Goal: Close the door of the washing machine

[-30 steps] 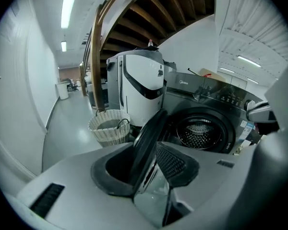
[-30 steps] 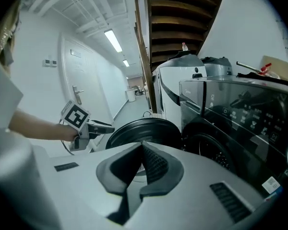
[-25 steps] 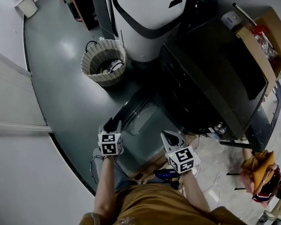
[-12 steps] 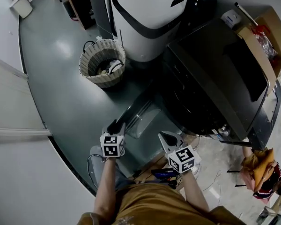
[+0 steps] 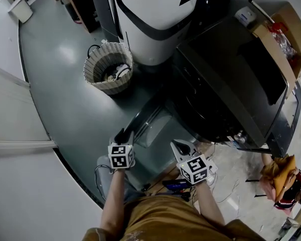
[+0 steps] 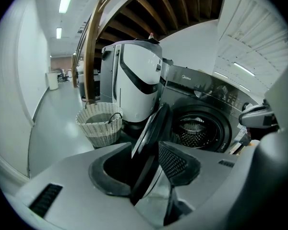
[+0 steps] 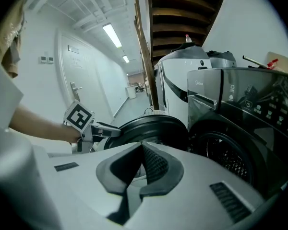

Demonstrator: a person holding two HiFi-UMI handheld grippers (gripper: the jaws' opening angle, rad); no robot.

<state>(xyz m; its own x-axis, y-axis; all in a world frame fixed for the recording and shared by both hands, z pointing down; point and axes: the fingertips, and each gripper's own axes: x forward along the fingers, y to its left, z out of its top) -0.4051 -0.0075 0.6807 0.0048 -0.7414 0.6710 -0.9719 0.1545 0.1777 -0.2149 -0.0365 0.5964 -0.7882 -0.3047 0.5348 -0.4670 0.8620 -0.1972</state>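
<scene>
Against the pictures of one second and half a second before, almost nothing has shifted: both grippers keep their places, the door [image 5: 155, 124] stands open at the same angle, and only the head view has drifted slightly. The dark front-loading washing machine [image 5: 231, 79] stands at the right of the grey floor [image 5: 65, 94], and its round door swings out toward the person, low and left of the opening. The left gripper [image 5: 123, 134] sits on the door's outer rim. In the left gripper view its fingers [image 6: 177, 159] are closed on that rim, which is seen edge-on and fills the gap between the two pads. The right gripper [image 5: 182, 145] hovers just beside the door's near edge, close to the machine's front. Its fingers [image 7: 156, 164] are pressed together with nothing between them. The right gripper view also shows the left gripper against the rim at the far side of the door. The steel drum [image 6: 194, 131] shows its perforated wall through the open mouth. A wicker basket [image 5: 98, 77] stands on the floor near the foot of a tall white appliance [image 5: 150, 19], well apart from the door. It holds something pale and a dark looped cord, neither clear enough to name. A cardboard box [image 5: 293, 24] beside the machine's far side holds red-marked packets [image 5: 279, 34].
</scene>
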